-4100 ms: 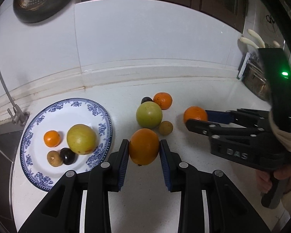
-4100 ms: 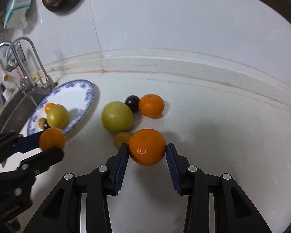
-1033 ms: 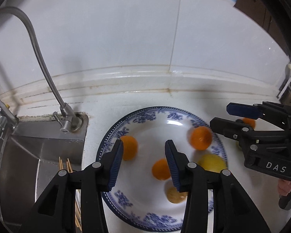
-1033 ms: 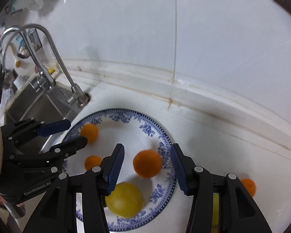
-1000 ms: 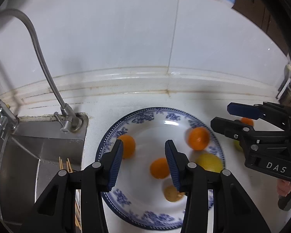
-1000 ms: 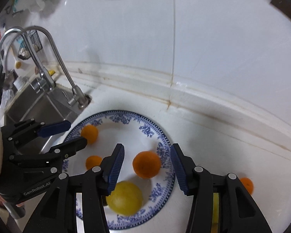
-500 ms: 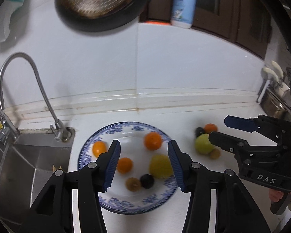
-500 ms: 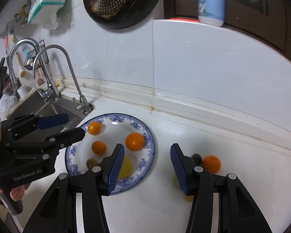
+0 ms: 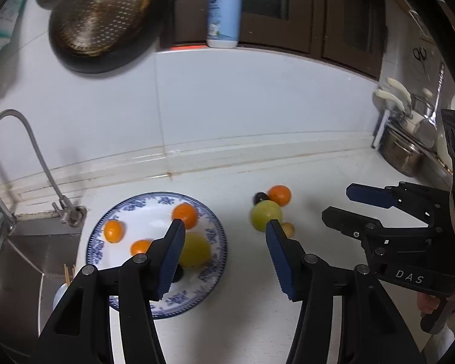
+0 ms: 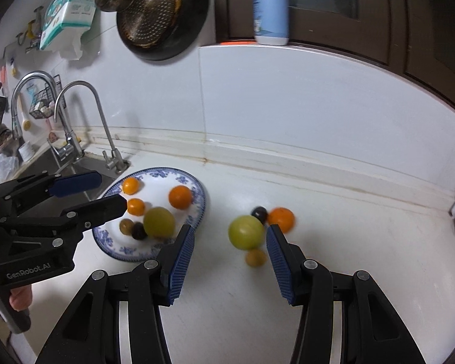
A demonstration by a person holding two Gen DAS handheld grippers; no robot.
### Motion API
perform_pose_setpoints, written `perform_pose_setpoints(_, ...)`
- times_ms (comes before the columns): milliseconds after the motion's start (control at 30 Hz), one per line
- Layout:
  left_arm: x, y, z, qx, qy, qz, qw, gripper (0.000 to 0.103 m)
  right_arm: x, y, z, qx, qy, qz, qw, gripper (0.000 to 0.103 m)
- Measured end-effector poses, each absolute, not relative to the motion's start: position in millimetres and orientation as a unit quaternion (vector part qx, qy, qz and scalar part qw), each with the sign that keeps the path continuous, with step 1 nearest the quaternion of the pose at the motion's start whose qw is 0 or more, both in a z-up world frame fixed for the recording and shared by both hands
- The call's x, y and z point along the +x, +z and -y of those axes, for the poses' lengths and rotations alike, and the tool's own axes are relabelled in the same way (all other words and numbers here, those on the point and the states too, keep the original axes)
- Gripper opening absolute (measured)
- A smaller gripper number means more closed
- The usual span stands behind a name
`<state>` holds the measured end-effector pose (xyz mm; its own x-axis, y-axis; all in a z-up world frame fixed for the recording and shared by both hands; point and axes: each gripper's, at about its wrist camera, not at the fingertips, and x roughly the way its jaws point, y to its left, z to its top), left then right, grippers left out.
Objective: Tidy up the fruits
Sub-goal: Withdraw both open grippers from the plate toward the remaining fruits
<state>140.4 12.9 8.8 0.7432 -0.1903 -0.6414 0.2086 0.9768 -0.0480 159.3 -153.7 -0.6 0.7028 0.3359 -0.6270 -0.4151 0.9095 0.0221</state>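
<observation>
Left gripper (image 9: 224,254): you hold it above the counter with nothing between its blue pads; its jaws are opening.
Right gripper (image 10: 230,256): your fingers stand apart and empty, over the bare white counter (image 10: 348,242) between the plate and the loose fruit.
Plate (image 10: 194,182): the blue-patterned plate sits just beside the sink (image 10: 45,163), near the tap.
Fruit on the plate: you have three oranges there, one larger (image 10: 180,196) near the right rim and two smaller ones (image 10: 130,185) (image 10: 136,207) toward the sink side, plus a yellow-green fruit (image 10: 159,222), a small brown one (image 10: 126,226) and a dark one (image 10: 139,231) at the front.
Fruit off the plate: a green fruit (image 10: 246,232), a dark fruit (image 10: 259,211), an orange (image 10: 281,219) and a small brown fruit (image 10: 255,257) cluster on the counter to the plate's right, close together; blur hides whether they touch.
Background: a pan (image 10: 163,15) hangs on the tiled wall and a pump bottle (image 10: 271,12) stands on the ledge above.
</observation>
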Motion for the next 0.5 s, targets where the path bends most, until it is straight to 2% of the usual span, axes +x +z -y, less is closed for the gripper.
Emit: perform_pose_setpoints(500,151,-29,37,0.023,-0.157,-0.369,0.916,0.054,152,-27,204,-0.05,0.151,-0.352,0.922,0.05)
